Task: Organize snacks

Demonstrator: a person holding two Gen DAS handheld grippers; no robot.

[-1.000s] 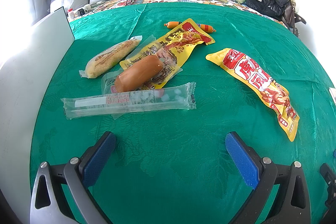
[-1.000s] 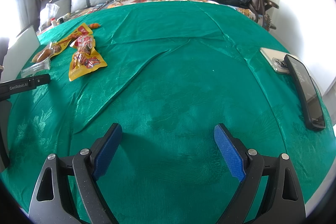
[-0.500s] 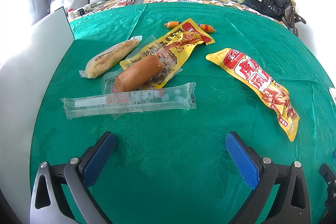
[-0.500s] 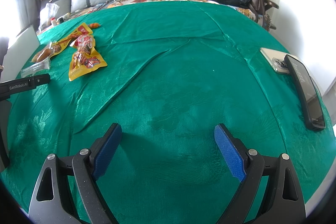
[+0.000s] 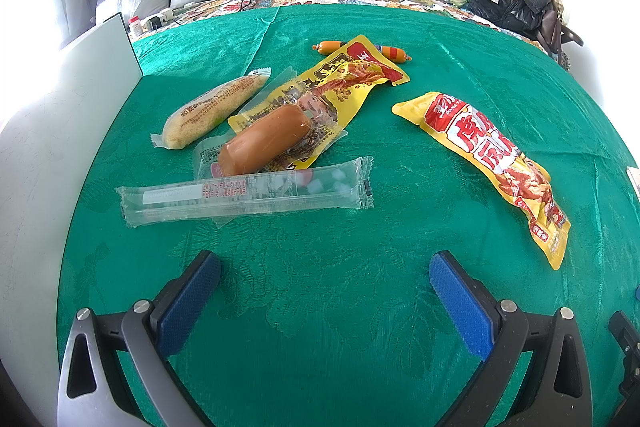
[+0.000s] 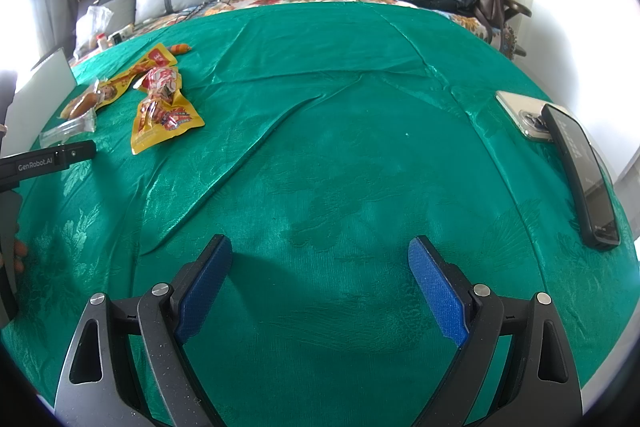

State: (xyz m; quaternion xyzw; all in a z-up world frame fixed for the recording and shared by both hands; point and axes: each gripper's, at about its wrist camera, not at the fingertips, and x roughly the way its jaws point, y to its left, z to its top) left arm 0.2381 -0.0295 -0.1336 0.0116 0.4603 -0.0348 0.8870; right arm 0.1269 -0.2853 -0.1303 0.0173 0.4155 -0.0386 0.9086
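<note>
Left gripper (image 5: 324, 291) hangs with its jaws spread wide and nothing between them, low over the green cloth (image 5: 320, 327). Straight ahead of it I see the clear long packet (image 5: 244, 195), its long axis lying crosswise to my fingers, so I judge a plain forward reach would straddle it. Touching its far edge is the sausage (image 5: 266, 141) on a yellow pouch (image 5: 320, 87); a breaded roll (image 5: 212, 107) sits left, another yellow pouch (image 5: 492, 163) well right. My right gripper (image 6: 320, 271), also agape and empty, is far from the snacks, nearer two phones (image 6: 580, 167)
</note>
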